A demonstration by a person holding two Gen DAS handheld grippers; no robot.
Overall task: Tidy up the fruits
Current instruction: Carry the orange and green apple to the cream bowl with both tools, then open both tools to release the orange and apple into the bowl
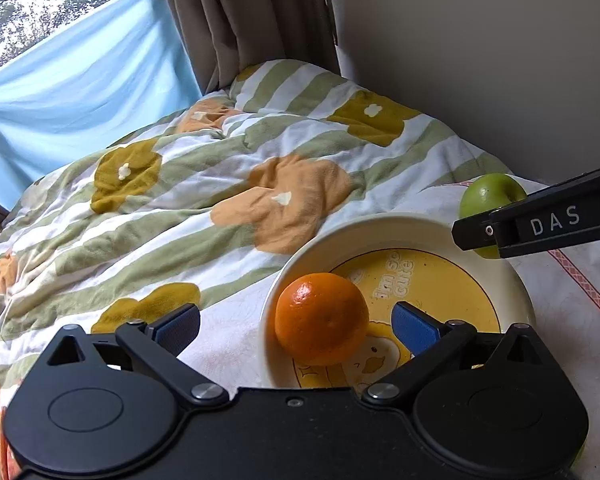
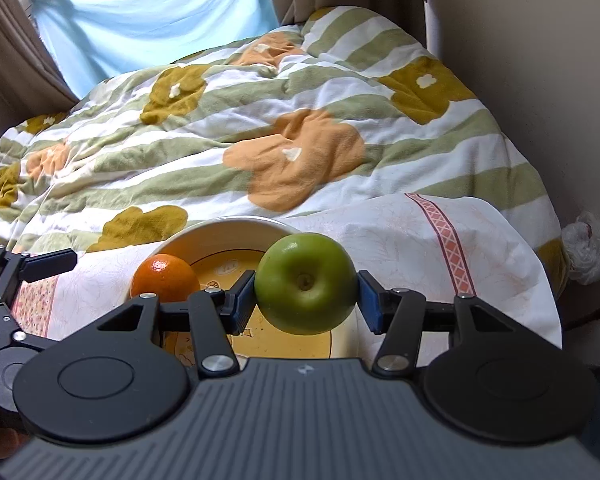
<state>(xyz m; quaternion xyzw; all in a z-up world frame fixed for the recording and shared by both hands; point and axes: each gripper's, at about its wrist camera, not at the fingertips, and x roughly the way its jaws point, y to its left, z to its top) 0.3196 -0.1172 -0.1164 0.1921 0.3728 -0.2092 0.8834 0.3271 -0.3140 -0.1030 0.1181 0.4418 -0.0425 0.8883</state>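
An orange [image 1: 322, 318] lies at the left side of a cream plate [image 1: 380, 224] with a yellow cartoon print. My left gripper [image 1: 296, 316] stands open around the orange, and both blue pads are clear of the fruit. My right gripper [image 2: 306, 294] is shut on a green apple [image 2: 306, 280], with its pads pressing both sides, and holds it above the plate [image 2: 220, 228]. In the right wrist view the orange [image 2: 164, 276] shows at the plate's left. From the left wrist view the apple [image 1: 488, 196] is partly hidden behind a black finger [image 1: 540, 224] of the right gripper.
The plate rests on a white cloth [image 2: 400, 240] with a pink patterned band, spread over a bed. A rumpled flowered quilt [image 1: 220, 184] fills the space behind. A wall [image 1: 500, 60] closes the right side; curtains [image 1: 240, 12] and a blue sheet [image 1: 80, 80] hang at the back. A plastic bag [image 2: 586, 248] sits low right.
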